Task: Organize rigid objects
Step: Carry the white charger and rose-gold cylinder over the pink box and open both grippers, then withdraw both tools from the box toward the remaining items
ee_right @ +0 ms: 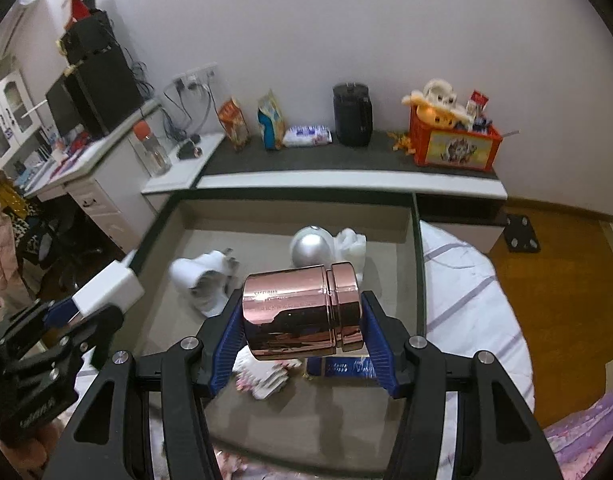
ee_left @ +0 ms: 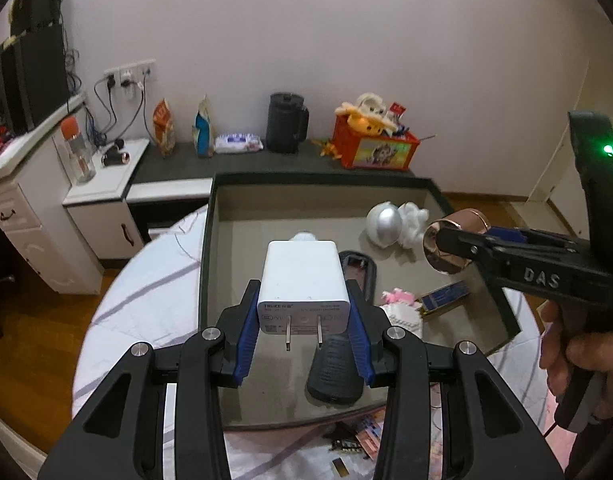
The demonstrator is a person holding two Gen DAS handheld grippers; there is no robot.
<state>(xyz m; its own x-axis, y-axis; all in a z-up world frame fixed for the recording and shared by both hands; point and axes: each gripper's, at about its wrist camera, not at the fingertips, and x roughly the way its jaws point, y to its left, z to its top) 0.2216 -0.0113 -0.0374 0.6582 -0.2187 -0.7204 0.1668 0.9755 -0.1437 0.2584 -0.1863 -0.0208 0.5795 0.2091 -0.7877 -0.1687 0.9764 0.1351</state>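
Observation:
My left gripper (ee_left: 302,332) is shut on a white charger plug (ee_left: 302,280), prongs toward the camera, held above the open dark-rimmed box (ee_left: 210,240). It also shows in the right wrist view (ee_right: 106,286). My right gripper (ee_right: 302,340) is shut on a rose-gold metal jar (ee_right: 302,308), held sideways over the box (ee_right: 416,260). The jar shows at the right of the left wrist view (ee_left: 454,240). A silver ball (ee_left: 382,224) and a black remote (ee_left: 334,372) lie in the box.
White stuffing (ee_left: 414,220), a white and pink cloth (ee_left: 398,308) and a blue packet (ee_left: 442,296) lie in the box. The box rests on a round white-clothed table (ee_left: 146,304). A low shelf behind holds a black kettle (ee_left: 286,124), snack bags and an orange toy crate (ee_left: 374,144).

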